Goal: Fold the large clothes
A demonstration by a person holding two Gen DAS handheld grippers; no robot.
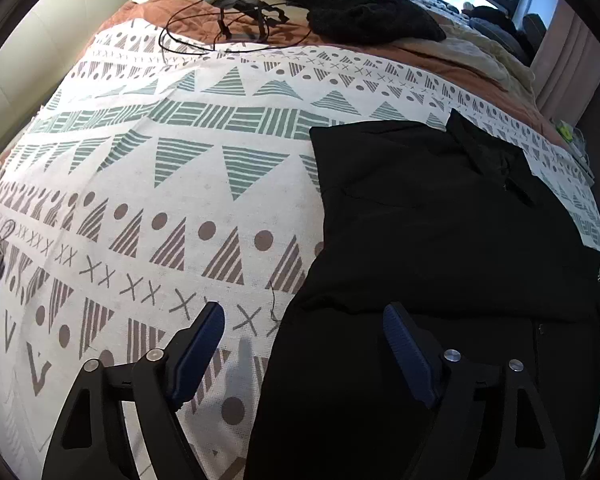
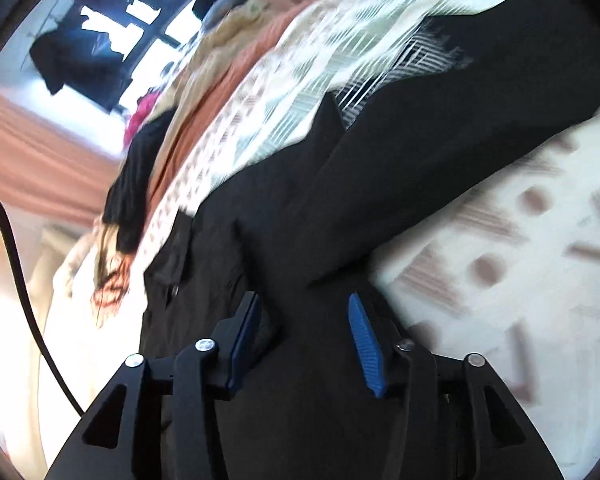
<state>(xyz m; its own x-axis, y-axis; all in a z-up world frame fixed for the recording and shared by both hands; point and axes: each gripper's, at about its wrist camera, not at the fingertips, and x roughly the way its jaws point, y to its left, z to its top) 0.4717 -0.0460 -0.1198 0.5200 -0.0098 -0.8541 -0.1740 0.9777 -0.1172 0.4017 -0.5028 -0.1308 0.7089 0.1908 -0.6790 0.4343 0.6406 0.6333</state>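
Left wrist view: black garment (image 1: 440, 220) lies part-folded toward the bed's right edge on the patterned blanket (image 1: 140, 160); my left gripper (image 1: 304, 316) gapes empty over its hem; right gripper (image 2: 304, 308) likewise parted; I should pinch both layers squarely.

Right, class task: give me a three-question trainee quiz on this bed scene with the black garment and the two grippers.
1. True or false: the left gripper has its jaws shut on the large black fabric garment.
2. What does the garment lie on? A) bare wooden floor B) white bedspread with geometric triangle pattern C) metal rack
3. Fill in: the right gripper hovers with jaws ____ over the garment.

Key: 1 false, both jaws stand apart; 2 B; 3 open.
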